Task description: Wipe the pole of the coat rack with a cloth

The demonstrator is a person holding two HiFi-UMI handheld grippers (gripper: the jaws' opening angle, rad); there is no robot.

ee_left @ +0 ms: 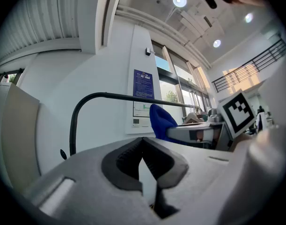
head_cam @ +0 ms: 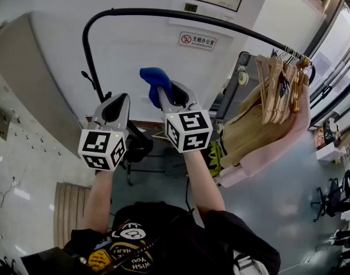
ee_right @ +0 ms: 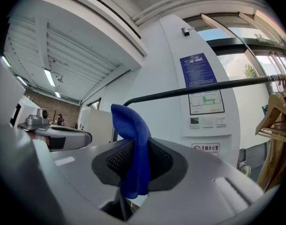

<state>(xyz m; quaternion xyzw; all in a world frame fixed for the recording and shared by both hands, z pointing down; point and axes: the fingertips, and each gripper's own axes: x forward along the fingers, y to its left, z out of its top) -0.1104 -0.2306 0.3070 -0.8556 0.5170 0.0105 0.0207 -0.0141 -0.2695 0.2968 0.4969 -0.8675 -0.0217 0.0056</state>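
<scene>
The coat rack's black pole (head_cam: 163, 13) rises at the left, bends over and runs right to the hangers; it also crosses the left gripper view (ee_left: 114, 96) and the right gripper view (ee_right: 203, 90). My right gripper (head_cam: 166, 91) (ee_right: 135, 149) is shut on a blue cloth (head_cam: 153, 76) (ee_right: 131, 125), whose top sticks up above the jaws, below the pole and not touching it. To its left, slightly lower, my left gripper (head_cam: 118, 100) (ee_left: 143, 146) is shut with nothing in it. The cloth (ee_left: 161, 121) shows from the side in the left gripper view.
Wooden hangers (head_cam: 278, 85) (ee_right: 274, 111) crowd the pole's right end, with beige and pink garments (head_cam: 260, 136) beneath. A white wall with a sign (head_cam: 197, 40) stands just behind the rack. A grey cabinet (head_cam: 26, 79) is at left, and a slatted wooden board (head_cam: 66, 208) lies on the floor.
</scene>
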